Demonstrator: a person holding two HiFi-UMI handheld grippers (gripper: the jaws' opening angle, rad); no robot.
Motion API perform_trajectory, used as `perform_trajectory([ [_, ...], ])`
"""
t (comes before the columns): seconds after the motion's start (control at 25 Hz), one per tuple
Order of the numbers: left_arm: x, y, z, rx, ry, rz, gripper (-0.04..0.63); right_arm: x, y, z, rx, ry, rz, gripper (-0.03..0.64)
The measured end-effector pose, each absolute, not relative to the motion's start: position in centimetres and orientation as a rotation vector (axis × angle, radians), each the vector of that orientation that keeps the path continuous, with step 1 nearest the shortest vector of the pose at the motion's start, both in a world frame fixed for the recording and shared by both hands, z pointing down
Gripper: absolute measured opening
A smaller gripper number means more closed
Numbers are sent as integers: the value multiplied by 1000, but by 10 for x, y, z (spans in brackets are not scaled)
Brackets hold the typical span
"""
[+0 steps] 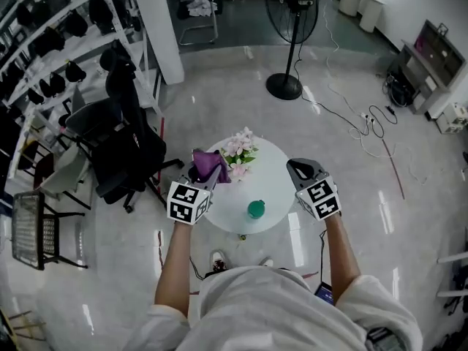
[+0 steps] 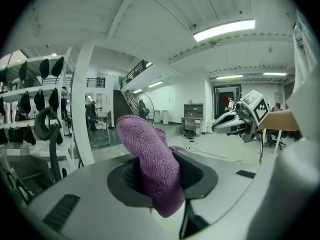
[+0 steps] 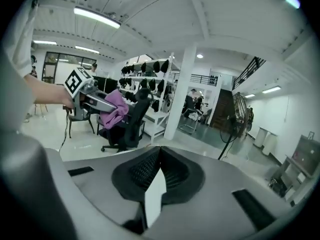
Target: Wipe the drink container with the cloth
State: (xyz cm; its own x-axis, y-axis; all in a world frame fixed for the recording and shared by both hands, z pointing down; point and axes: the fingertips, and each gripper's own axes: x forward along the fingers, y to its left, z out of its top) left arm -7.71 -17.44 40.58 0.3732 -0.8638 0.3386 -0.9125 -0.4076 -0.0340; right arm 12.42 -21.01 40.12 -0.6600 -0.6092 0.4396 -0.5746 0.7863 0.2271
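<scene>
A small green drink container [image 1: 256, 209] stands near the front edge of a round white table [image 1: 281, 175]. My left gripper [image 1: 207, 170] is held high over the table's left side, shut on a purple cloth [image 1: 212, 163]. In the left gripper view the cloth [image 2: 150, 154] bulges up out of the closed jaws of that gripper [image 2: 159, 178]. My right gripper [image 1: 302, 171] hovers over the table's right edge, shut with nothing in it; its own view shows the jaws of this gripper [image 3: 159, 168] meeting. Both grippers are well above the container, apart from it.
A bunch of pink and white flowers [image 1: 239, 152] stands at the table's back. A black office chair [image 1: 128, 152] is to the left, with a rack of dark items [image 1: 58, 42] behind it. A standing fan [image 1: 291, 20] and floor cables [image 1: 358, 123] lie beyond.
</scene>
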Motion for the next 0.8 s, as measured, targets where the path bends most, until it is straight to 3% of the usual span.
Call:
perform_trajectory([
  [0.48, -61, -168, 235, 2774, -1838, 345, 133, 107, -202, 247, 1033, -2693, -262, 11],
  [0.8, -59, -166, 218, 2816, -1837, 330, 133, 105, -198, 239, 1091, -2618, -379, 11],
])
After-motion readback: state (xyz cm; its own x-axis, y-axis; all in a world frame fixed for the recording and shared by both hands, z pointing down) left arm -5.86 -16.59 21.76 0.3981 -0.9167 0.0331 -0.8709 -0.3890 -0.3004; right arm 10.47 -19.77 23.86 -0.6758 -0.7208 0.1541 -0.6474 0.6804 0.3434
